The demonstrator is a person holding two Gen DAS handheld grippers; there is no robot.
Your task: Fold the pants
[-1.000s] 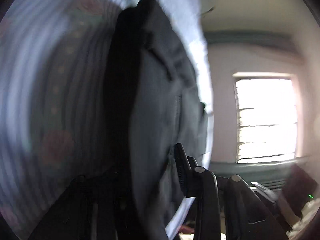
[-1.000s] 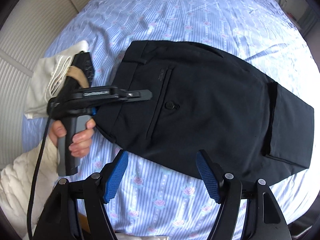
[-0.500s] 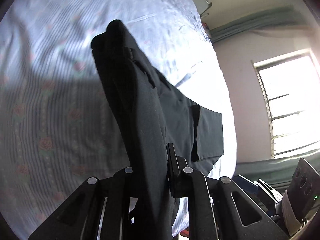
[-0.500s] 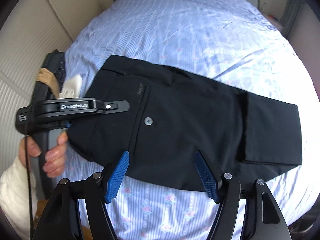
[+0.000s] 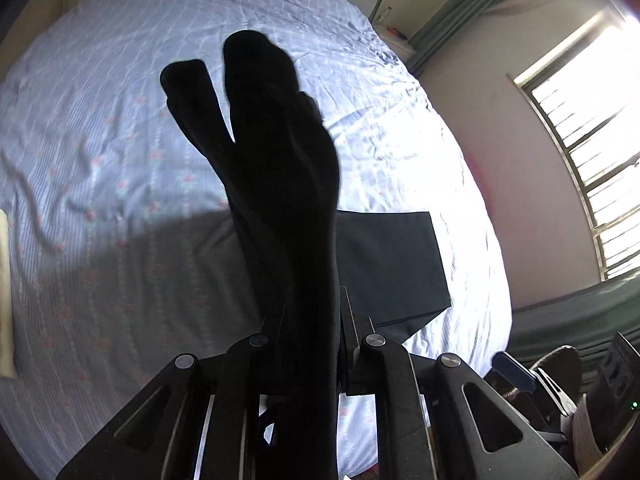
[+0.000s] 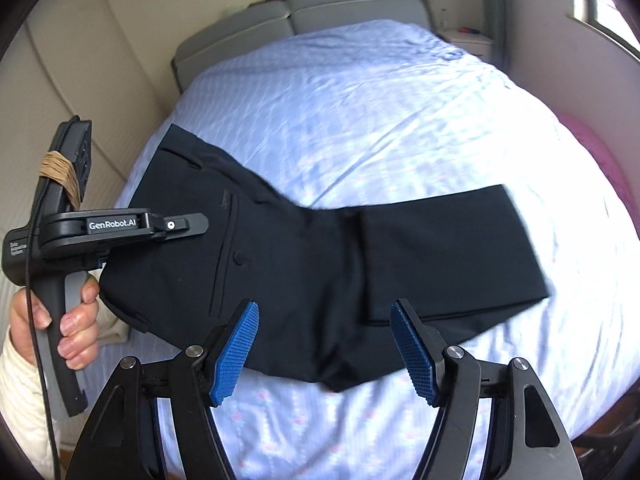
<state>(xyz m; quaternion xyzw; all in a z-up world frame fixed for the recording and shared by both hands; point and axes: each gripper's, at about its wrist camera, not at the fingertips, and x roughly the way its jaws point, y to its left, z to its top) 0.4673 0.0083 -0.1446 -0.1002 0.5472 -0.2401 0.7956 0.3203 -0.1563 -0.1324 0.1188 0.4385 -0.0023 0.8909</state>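
Observation:
Black pants (image 6: 320,264) lie across the blue-sheeted bed (image 6: 360,100), with the leg end folded back over itself at the right (image 6: 448,248). A person's hand holds my left gripper (image 6: 198,223) at the waist end on the left, shut on the fabric and raising that end off the sheet. In the left wrist view the pinched pants (image 5: 280,200) hang in a dark bunch between the jaws of the left gripper (image 5: 308,320), and the folded leg end (image 5: 392,264) rests flat on the bed. My right gripper (image 6: 324,340) hovers open above the near edge of the pants, its blue pads (image 6: 236,352) holding nothing.
A grey headboard (image 6: 296,20) stands at the far end of the bed. A bright window (image 5: 580,152) and green curtain are on the right wall. A cream cloth (image 5: 6,300) lies at the bed's left edge. A pink item (image 6: 600,160) sits beside the bed's right side.
The left gripper has risen with the waist end of the pants, so the bed looks farther away. The right gripper has drawn back and up, staying open.

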